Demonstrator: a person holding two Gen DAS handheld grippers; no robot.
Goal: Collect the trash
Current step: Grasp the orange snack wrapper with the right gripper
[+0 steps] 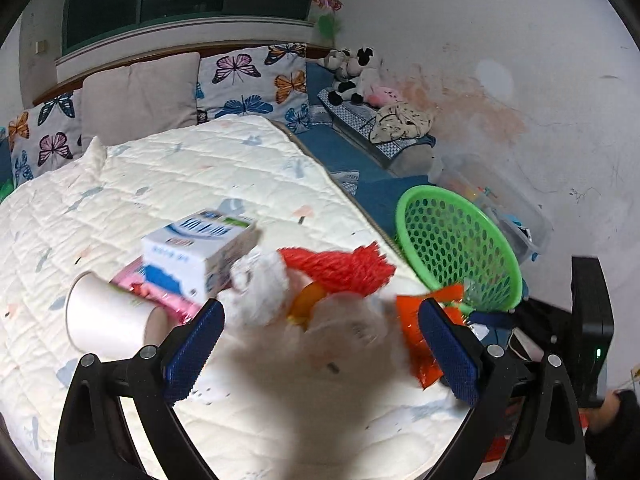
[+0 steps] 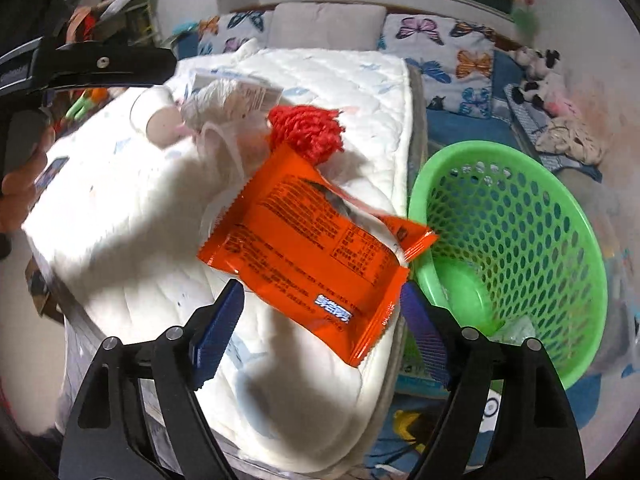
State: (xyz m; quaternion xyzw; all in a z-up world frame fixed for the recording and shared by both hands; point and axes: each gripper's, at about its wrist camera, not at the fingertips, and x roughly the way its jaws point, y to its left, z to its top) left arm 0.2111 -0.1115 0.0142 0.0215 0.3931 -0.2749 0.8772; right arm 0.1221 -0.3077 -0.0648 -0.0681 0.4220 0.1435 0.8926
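An orange snack wrapper (image 2: pixel 316 240) lies on the white quilt (image 2: pixel 140 220) at the bed's edge; my right gripper (image 2: pixel 320 312) is open, its blue pads either side of the wrapper's near end. A green mesh basket (image 2: pixel 520 216) stands tilted beside the bed, right of the wrapper. In the left wrist view my left gripper (image 1: pixel 320 328) is open above a clear plastic bottle (image 1: pixel 344 320) with orange cap. Around it lie a red net (image 1: pixel 340 268), a crumpled white tissue (image 1: pixel 260 284), a milk carton (image 1: pixel 200 252), a paper cup (image 1: pixel 108 316), a pink wrapper (image 1: pixel 160 296) and the orange wrapper (image 1: pixel 424 340).
The basket also shows in the left wrist view (image 1: pixel 460 244). Butterfly pillows (image 1: pixel 256 84) and plush toys (image 1: pixel 352 76) sit at the head of the bed. A clear storage box (image 1: pixel 496 204) stands by the wall. The left gripper's arm (image 2: pixel 92 64) is at the upper left.
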